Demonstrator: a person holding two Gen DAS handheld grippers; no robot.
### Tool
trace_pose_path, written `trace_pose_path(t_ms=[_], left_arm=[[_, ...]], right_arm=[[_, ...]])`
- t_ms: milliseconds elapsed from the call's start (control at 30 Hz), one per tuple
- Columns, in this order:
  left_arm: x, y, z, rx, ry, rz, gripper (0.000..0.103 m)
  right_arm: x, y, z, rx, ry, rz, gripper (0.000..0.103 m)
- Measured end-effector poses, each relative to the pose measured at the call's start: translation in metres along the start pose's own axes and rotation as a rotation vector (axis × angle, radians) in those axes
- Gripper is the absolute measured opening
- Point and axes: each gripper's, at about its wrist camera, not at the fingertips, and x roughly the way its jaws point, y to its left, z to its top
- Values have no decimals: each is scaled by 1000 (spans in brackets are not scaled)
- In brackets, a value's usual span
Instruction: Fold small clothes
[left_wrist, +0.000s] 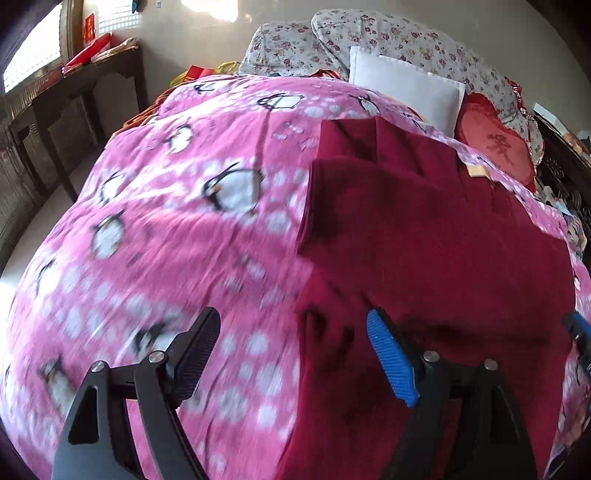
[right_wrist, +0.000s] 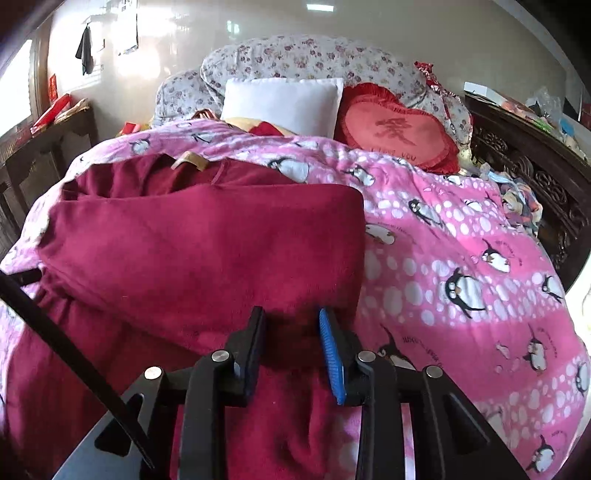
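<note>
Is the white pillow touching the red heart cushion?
Touching. In the right wrist view the white pillow has its right edge pressed against the red heart cushion, no gap showing between them.

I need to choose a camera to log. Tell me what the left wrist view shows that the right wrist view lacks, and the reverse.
Left wrist only: the wide-open left gripper straddling the dark red garment's left edge, blurred.
Right wrist only: the right gripper over the garment's near edge, a carved dark wooden bedframe, a dark cloth hanging on the wall.
Both: garment, pink penguin blanket, white pillow, red heart cushion.

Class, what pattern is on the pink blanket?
Penguins and white spots on the pink blanket, clearest in the right wrist view.
</note>
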Motion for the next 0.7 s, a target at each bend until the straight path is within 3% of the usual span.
trace_pose_path(t_ms=[67,133,167,367,567,700], left_arm=[[-18,3,-12,6,-13,-1,81],[-36,5,-27,18,-23,8,81],[-44,6,-32,23,-29,6,81],[-89,11,-77,52,-55,-7,81],[-111,11,-113,70,-47,-24,81],[-116,9,-134,85,-57,18,81]], right_arm=[[-30,-3,-4,40,-13,71,41],[-64,-6,-14,88,-37,145,70],[-77,-8,-21,109,-41,171,74],[-158,-10,-72,133,-43,404,77],[-184,10,-123,53,-1,362,80],[-175,16,-145,91,29,390,81]])
